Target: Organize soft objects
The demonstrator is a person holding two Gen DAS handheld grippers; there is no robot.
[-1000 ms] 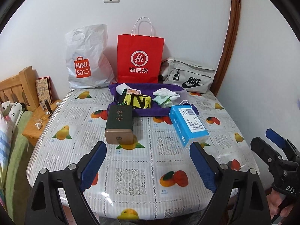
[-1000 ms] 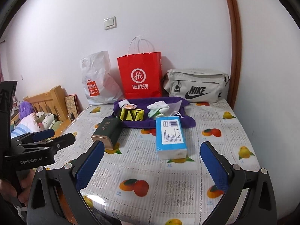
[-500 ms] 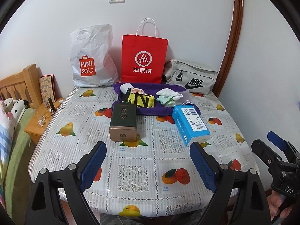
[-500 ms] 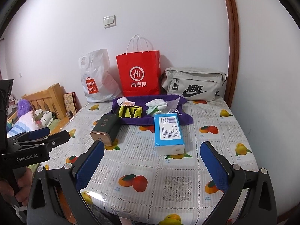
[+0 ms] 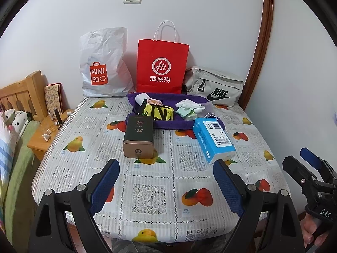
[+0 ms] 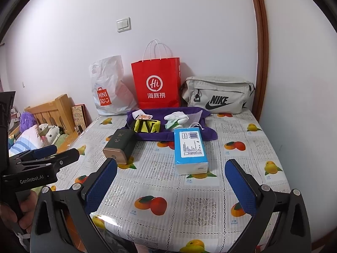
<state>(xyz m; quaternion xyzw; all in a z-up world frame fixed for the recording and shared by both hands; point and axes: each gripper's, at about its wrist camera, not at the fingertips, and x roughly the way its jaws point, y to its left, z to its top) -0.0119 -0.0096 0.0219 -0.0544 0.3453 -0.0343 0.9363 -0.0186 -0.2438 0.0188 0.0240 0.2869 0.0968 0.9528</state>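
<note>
White walls back a table (image 5: 147,189) under a fruit-print cloth, with a wooden bed (image 5: 19,88) beside it. Against the wall stand a MINISO bag (image 5: 103,63), a red Hi bag (image 5: 162,65) and a NIKE pouch (image 5: 214,86). Socks (image 5: 189,105) lie on a purple towel (image 5: 179,124), behind a dark box (image 5: 139,137) and blue tissue pack (image 5: 214,141). Left gripper (image 5: 166,185) and right gripper (image 6: 170,187) hover empty, jaws spread wide

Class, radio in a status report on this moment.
Both hand-held grippers, left and right, open, empty. Soft items on purple cloth untouched. Tissue pack, dark tin in front.
</note>
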